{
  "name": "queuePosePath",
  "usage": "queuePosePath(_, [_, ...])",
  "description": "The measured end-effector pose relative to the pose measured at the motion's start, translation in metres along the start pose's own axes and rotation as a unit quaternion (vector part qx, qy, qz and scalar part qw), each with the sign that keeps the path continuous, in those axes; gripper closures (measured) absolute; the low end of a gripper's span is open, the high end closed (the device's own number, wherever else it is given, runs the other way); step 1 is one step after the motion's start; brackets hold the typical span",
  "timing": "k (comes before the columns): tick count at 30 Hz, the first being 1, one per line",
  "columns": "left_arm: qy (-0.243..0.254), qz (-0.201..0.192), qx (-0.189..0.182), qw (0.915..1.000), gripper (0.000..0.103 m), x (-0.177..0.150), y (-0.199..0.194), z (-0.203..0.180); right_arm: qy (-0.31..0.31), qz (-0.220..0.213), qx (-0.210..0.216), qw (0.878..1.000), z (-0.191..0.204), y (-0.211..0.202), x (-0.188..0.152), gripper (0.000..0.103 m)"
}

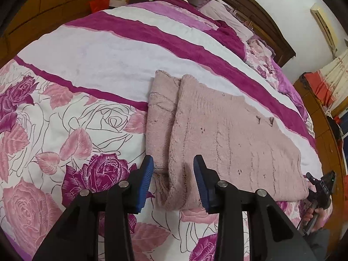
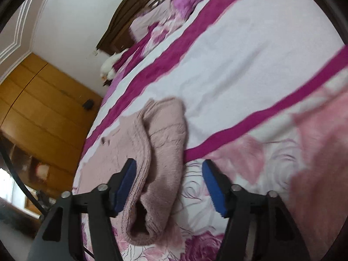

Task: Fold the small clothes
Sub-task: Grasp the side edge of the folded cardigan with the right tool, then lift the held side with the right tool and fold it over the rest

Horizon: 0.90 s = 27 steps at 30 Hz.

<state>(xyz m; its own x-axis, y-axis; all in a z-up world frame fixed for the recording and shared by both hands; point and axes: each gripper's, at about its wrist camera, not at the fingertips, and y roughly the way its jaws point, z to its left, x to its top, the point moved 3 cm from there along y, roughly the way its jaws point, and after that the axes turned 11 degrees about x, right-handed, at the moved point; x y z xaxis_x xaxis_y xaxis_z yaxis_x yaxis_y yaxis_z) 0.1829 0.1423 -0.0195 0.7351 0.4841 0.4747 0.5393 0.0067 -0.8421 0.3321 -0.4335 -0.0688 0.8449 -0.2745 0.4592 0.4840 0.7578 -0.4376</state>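
Pink fleece garment (image 1: pixel 217 134) edge between both parted, empty grippers; bedspread (image 1: pixel 97 65) open beyond.

The bed (image 1: pixel 121 50) carried a quilt (image 1: pixel 65 113) with white and magenta stripes on its far part and pink and purple roses on its near part. A fuzzy pink garment (image 1: pixel 228 143) lay flat on the quilt, one side folded over lengthwise, across both stripes and roses. Pillows (image 1: pixel 226 17) sat by the wooden headboard (image 1: pixel 250 8).
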Motion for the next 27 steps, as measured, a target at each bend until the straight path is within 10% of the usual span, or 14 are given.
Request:
queuePosePath(13, [0.023,-0.01,0.009,0.9996,0.089,0.002,0.004,-0.01,-0.013,0.037,0.112,0.993,-0.002,0.066,0.024,0.033])
queuePosePath(16, [0.027,-0.015,0.022,0.9993,0.089,0.003,0.004,-0.01,-0.027,0.04,0.11,0.993,0.006,0.076,0.029,0.041])
queuePosePath(20, [0.026,-0.013,0.027,0.9992,0.089,0.004,0.007,-0.008,-0.029,0.055,0.077,0.995,0.006,0.085,0.026,0.082])
queuePosePath(27, [0.013,-0.01,0.023,0.9996,0.089,0.01,0.01,-0.004,0.045,0.016,0.08,0.996,0.006,0.073,0.03,0.087])
